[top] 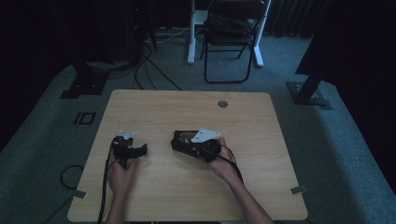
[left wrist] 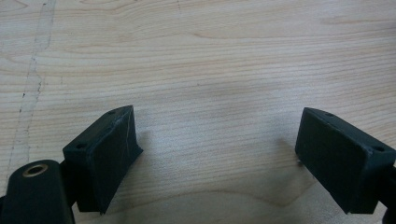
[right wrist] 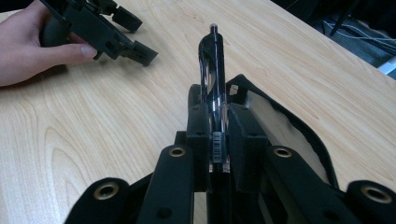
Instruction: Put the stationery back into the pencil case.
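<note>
My right gripper [right wrist: 217, 140] sits low in the middle of the right gripper view with its jaws pressed together on a black pen [right wrist: 212, 70]. The pen stands between the pads, its barcode label at the pinch and its tip pointing up the frame, clear of the wood. Just right of the jaws I see a dark pouch [right wrist: 285, 123] with a pale lining lying open on the table [right wrist: 116, 121]; whether the gripper touches it I cannot tell. In the high view this gripper [top: 180, 140] lies at centre frame, my right hand [top: 224, 165] behind it.

My left gripper [left wrist: 215, 149] has its jaws spread wide at the lower corners of the left gripper view, with bare wood between them. They hold nothing. In the high view it [top: 140, 150] sits left of centre, my left hand [top: 120, 177] on its grip, well apart from the right one.

Outward, the table is bare across its upper half, apart from a round grey cap [top: 222, 103] near the top edge. Both grippers stay well inside the left, right and bottom edges. Beyond the top edge a folding chair [top: 231, 37] stands on the carpet, and cables [top: 149, 60] run at upper left.
</note>
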The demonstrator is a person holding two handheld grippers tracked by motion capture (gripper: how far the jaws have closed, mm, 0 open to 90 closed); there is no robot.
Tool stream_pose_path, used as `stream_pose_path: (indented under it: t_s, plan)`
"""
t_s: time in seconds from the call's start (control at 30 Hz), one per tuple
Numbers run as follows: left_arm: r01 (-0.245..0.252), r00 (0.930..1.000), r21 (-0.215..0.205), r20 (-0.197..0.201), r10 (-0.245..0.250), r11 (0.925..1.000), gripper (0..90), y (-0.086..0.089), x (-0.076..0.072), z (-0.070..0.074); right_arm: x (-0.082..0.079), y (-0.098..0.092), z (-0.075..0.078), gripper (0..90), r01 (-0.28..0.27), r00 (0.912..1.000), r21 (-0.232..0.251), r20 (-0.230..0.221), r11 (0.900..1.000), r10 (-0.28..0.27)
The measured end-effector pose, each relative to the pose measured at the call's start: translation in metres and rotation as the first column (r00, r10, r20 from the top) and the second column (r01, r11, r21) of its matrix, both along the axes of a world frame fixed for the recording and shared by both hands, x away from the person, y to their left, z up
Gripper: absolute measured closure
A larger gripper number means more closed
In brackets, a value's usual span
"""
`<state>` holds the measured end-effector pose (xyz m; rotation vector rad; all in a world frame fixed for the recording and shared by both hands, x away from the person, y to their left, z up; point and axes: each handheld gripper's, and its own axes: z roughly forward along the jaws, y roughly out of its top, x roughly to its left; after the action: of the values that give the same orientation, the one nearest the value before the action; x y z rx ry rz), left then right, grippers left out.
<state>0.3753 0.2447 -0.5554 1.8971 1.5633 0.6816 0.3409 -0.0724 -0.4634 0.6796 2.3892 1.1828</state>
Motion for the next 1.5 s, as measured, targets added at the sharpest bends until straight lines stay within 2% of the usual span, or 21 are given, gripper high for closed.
stream_pose_path:
  t_s: [0.5,1.5]
  plan:
    - [0.0,1.0,0.0,-0.001,0.0,1.0,13.1,0.0,0.0,0.0,0.008,-0.009,0.002,79.8,0.012,0.9999,0.004,0.002,1.0,-0.012]
    - [0.0,1.0,0.001,0.0,0.0,1.0,13.1,0.0,0.0,0.0,0.021,-0.023,-0.005,79.8,0.011,0.9994,0.022,-0.032,1.0,-0.01]
